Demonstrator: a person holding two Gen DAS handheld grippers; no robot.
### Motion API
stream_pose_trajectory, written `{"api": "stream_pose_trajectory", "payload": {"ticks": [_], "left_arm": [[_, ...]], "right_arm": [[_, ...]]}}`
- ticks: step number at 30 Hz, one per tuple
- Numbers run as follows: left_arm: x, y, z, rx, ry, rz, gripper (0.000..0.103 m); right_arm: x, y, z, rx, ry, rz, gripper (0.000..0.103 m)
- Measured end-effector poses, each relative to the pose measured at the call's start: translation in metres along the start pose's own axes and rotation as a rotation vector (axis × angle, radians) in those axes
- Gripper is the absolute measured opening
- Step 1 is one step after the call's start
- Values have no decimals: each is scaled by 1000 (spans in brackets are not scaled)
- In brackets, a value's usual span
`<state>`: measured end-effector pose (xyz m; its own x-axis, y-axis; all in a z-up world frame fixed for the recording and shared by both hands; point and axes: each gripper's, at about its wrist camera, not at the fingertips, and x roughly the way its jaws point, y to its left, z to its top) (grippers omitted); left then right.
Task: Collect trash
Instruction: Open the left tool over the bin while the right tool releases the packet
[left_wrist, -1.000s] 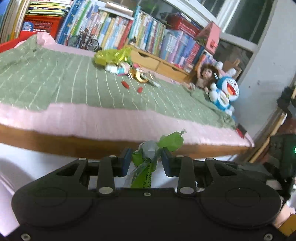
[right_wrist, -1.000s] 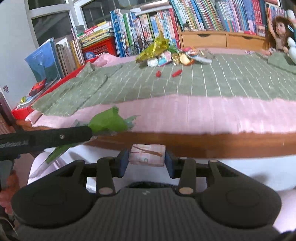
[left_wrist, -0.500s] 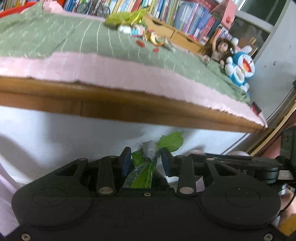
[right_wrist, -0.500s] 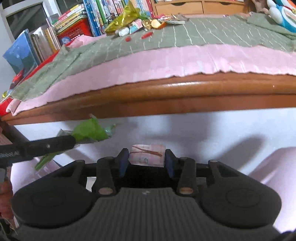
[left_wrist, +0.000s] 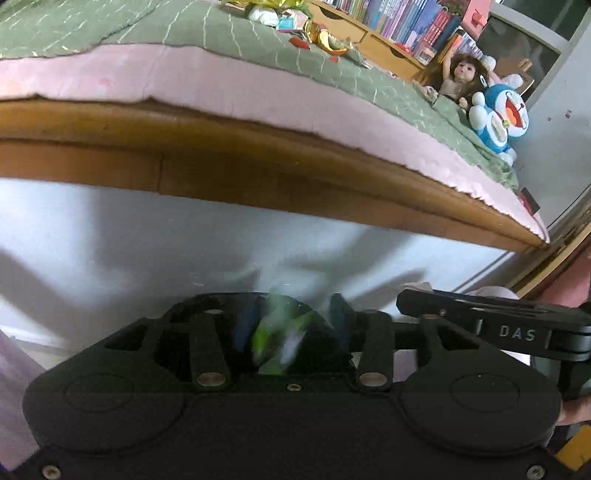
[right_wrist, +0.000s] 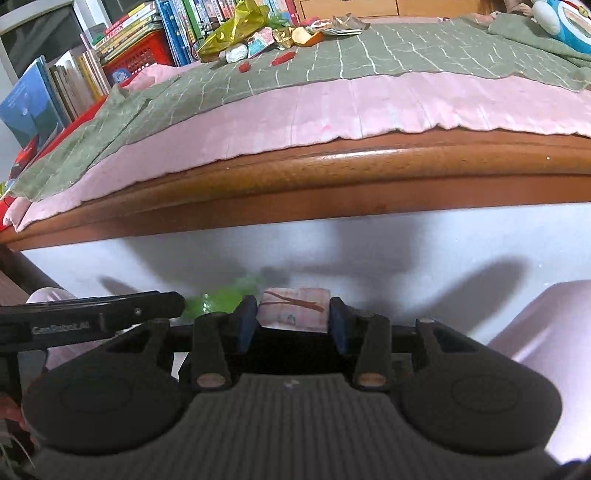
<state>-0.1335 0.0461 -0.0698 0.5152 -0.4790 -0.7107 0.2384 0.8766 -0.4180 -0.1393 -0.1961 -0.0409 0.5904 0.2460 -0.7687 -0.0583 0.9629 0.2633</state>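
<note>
The left gripper (left_wrist: 288, 325) sits low in front of the white panel (left_wrist: 147, 240) under the wooden bed edge (left_wrist: 258, 177), and its jaws have just been opening: the 2 blue pads stand apart now, with the blurred green plastic wrapper (left_wrist: 277, 343) loose between them, no pad visibly pressing on it. From the right wrist view that same wrapper shows as a green smear (right_wrist: 229, 295) just past the left gripper's black finger (right_wrist: 110, 312). Moving right, the right gripper (right_wrist: 291, 321) is clamped narrow on a small pink-and-white folded paper packet (right_wrist: 293, 308), both blue pads tight against its sides. Up on the bed, the green checked blanket (right_wrist: 388, 55) lies over a pink sheet (right_wrist: 332, 107), and there's more rubbish on it: a crumpled gold foil bag (right_wrist: 232, 27), 2 small red scraps (right_wrist: 282, 57) and other wrappers beside it. Far right in the left wrist view, a brown-haired doll (left_wrist: 460, 79) leans just beside a blue-and-white cat plush toy (left_wrist: 500, 118).
</note>
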Motion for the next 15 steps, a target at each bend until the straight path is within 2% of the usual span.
{"api": "stream_pose_trajectory", "payload": {"ticks": [1, 2, 3, 15], "left_arm": [[2, 0, -1, 0, 4, 8, 67], [4, 0, -1, -3, 5, 17, 89], [5, 1, -1, -9, 2, 27, 103], [-9, 10, 13, -37, -48, 79, 103]], "right_arm": [[0, 1, 0, -2, 0, -1, 48], [1, 1, 0, -4, 1, 0, 48], [2, 1, 0, -3, 1, 1, 48], [12, 7, -4, -15, 34, 28, 48]]}}
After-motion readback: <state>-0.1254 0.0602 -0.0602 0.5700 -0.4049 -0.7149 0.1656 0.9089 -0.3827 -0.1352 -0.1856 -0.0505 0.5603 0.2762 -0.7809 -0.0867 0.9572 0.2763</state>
